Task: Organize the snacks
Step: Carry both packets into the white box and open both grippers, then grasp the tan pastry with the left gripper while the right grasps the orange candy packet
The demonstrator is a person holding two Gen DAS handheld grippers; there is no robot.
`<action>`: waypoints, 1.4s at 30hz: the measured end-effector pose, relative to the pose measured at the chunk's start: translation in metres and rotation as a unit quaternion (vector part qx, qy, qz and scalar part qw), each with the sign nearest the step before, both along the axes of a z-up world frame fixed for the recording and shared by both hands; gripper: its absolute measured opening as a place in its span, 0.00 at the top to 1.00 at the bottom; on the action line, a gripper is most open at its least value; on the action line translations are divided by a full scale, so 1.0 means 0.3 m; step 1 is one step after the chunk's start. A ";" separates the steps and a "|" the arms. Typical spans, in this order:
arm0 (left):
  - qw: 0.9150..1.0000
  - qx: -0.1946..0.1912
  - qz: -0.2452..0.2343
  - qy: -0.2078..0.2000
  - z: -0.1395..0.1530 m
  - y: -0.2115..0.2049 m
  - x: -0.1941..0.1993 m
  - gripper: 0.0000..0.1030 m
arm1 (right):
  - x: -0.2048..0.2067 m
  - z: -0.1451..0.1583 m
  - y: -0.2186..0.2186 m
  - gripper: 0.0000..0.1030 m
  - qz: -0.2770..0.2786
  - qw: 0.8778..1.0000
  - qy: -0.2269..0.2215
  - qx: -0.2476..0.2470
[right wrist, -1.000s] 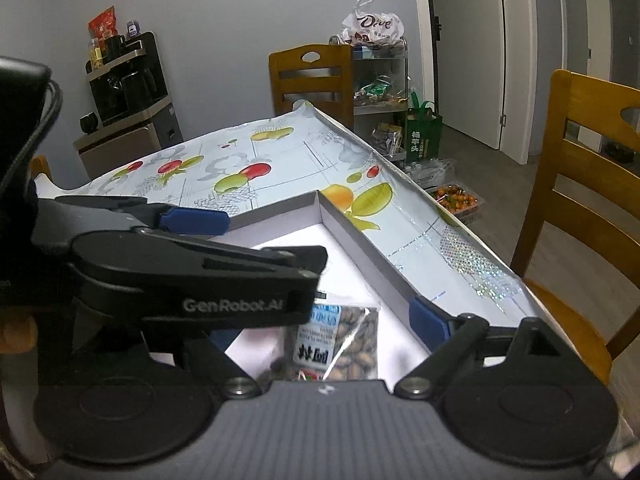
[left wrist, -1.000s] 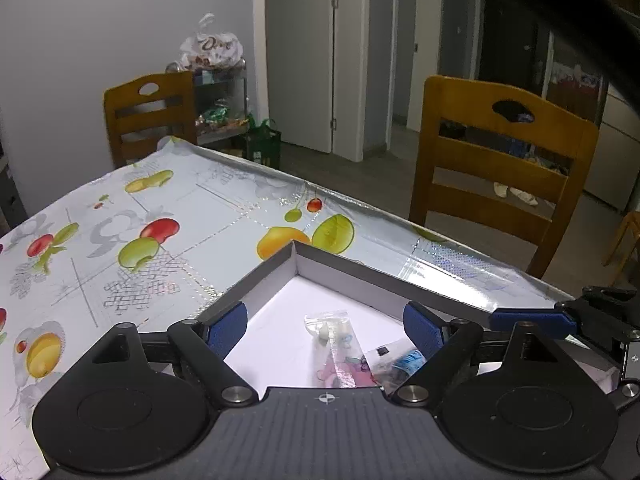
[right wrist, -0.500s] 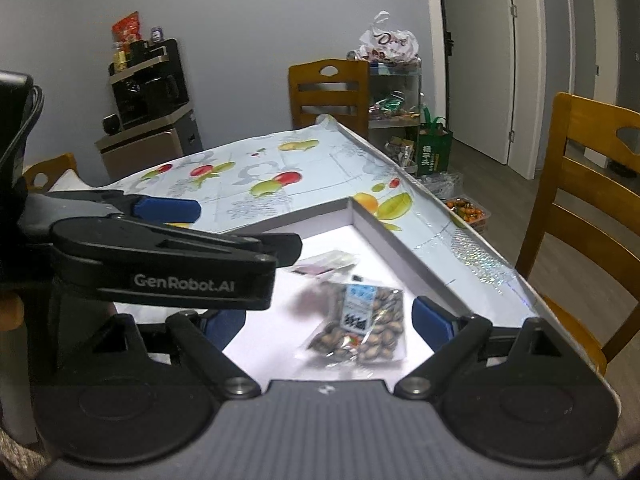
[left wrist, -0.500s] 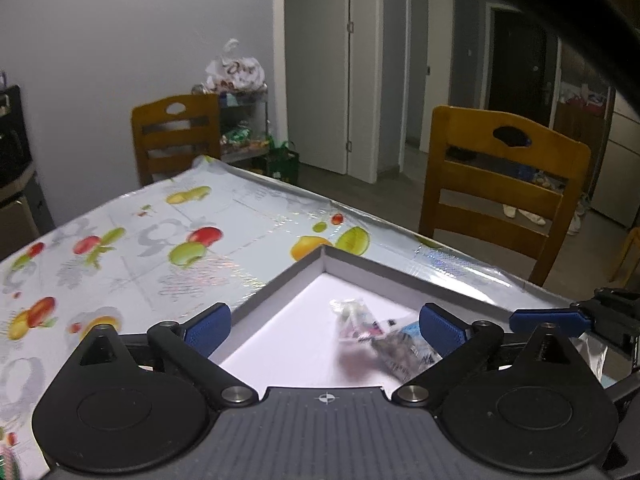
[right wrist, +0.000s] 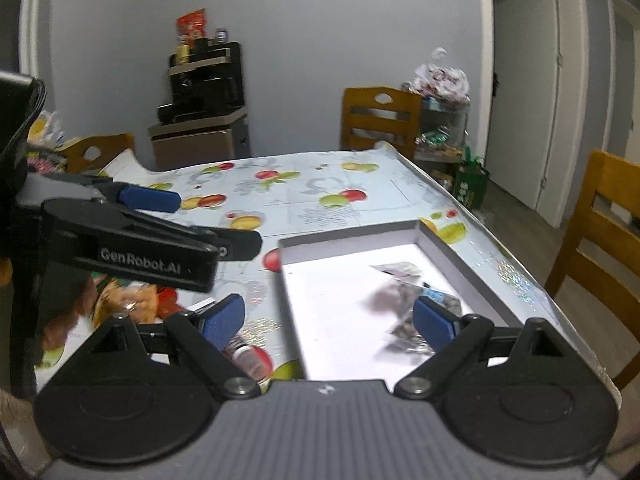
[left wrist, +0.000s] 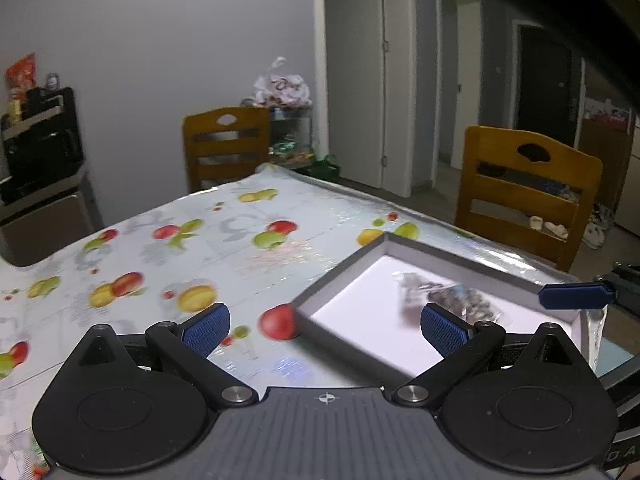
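A shallow grey box with a white floor lies on the fruit-print tablecloth; it also shows in the right wrist view. Clear snack packets lie inside it, blurred, and show in the right wrist view. My left gripper is open and empty above the box's left corner. My right gripper is open and empty over the box's near left edge. More snack packets lie on the table left of the box, partly hidden behind the left gripper's body.
A small snack item lies under the right gripper's left finger. Wooden chairs stand at the far end and at the right side of the table. A black cabinet stands by the wall.
Both grippers have drawn back and swung left, away from the packets in the box. The box now sits to the right in both views. Snack packets outside the box have come into view.
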State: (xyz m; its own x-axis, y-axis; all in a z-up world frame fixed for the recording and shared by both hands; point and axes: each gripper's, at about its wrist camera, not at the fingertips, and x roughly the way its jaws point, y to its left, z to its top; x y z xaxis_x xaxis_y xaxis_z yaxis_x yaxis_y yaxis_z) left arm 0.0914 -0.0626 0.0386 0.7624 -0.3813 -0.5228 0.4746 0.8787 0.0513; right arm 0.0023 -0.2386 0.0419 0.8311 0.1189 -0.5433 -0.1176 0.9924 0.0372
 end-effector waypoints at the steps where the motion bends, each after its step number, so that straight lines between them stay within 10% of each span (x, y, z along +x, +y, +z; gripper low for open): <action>1: 1.000 -0.001 0.005 -0.002 0.003 0.023 -0.012 0.00 | -0.015 -0.001 0.015 0.10 0.005 1.000 -0.002 -0.005; 22: 0.993 -0.021 0.118 0.020 -0.167 0.358 -0.200 0.00 | -0.157 -0.172 0.113 0.10 0.060 0.997 0.055 -0.003; 42: 0.991 0.000 0.125 0.047 -0.293 0.280 -0.193 0.00 | -0.141 -0.246 0.129 0.11 0.063 0.994 0.087 -0.008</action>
